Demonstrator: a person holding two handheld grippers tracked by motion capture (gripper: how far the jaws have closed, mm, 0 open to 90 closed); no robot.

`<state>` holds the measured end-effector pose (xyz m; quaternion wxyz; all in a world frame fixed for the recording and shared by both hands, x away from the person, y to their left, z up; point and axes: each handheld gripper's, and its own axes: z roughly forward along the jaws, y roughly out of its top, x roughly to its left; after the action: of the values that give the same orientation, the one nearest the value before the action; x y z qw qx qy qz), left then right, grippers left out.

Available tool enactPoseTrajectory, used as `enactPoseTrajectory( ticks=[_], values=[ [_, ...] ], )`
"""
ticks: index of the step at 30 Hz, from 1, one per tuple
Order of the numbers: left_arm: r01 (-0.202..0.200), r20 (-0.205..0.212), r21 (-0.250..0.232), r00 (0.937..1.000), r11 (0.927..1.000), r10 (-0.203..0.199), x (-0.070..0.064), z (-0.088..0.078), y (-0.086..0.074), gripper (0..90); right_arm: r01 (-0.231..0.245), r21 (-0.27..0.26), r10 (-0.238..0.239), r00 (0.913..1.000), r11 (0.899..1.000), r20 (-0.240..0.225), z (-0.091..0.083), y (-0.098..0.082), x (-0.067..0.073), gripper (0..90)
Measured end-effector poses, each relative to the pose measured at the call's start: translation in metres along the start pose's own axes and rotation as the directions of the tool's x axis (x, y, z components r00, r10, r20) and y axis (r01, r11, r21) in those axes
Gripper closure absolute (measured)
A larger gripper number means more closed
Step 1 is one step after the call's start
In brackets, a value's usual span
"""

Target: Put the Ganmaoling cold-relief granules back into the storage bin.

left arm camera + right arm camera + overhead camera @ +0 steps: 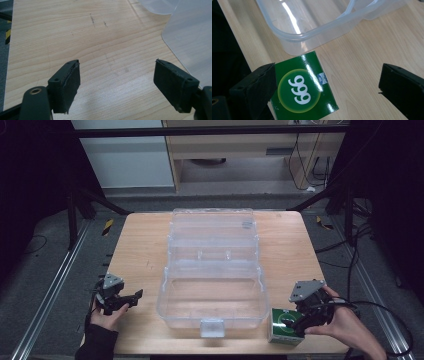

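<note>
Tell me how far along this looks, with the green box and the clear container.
Done: the clear container sits open on the table, lid back, nothing inside. In hand: the right gripper hovers over the green box, jaws open, not gripping. Left: probably grasping the box and placing it inside. The left gripper waits open.

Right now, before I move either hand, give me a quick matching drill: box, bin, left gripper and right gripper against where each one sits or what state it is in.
Things:
1. box
2. bin
3. left gripper
4. right gripper

Places or states:
A. clear, lid open, mid table
B. open over bare wood, left of the bin
C. green, at the table's near right edge
D. open, one finger beside the box

Pairs: 1-C, 2-A, 3-B, 4-D
</note>
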<state>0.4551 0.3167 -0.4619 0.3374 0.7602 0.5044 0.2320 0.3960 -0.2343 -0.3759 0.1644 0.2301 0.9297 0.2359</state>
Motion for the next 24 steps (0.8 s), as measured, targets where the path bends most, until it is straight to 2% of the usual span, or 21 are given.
enactPoseTrajectory(
  ticks=[7, 10, 24],
  values=[
    [-0.006, -0.007, 0.007, 1.0000, 1.0000, 0.007, 0.000, 0.000, 0.000, 20.2, 0.035, 0.041, -0.034, 0.9992, 0.999, -0.022, 0.009, -0.001, 0.006, 1.3],
    [-0.006, -0.007, 0.005, 1.0000, 1.0000, 0.006, 0.000, 0.000, 0.000, 20.1, 0.051, 0.054, -0.048, 0.9972, 0.997, -0.058, 0.014, -0.004, 0.010, 1.0],
    [-0.013, -0.007, 0.011, 0.9999, 0.9999, 0.013, 0.000, 0.001, 0.000, 20.0, 0.095, 0.113, -0.081, 0.9898, 0.989, -0.117, 0.033, -0.011, 0.017, 0.8]
  ],
)
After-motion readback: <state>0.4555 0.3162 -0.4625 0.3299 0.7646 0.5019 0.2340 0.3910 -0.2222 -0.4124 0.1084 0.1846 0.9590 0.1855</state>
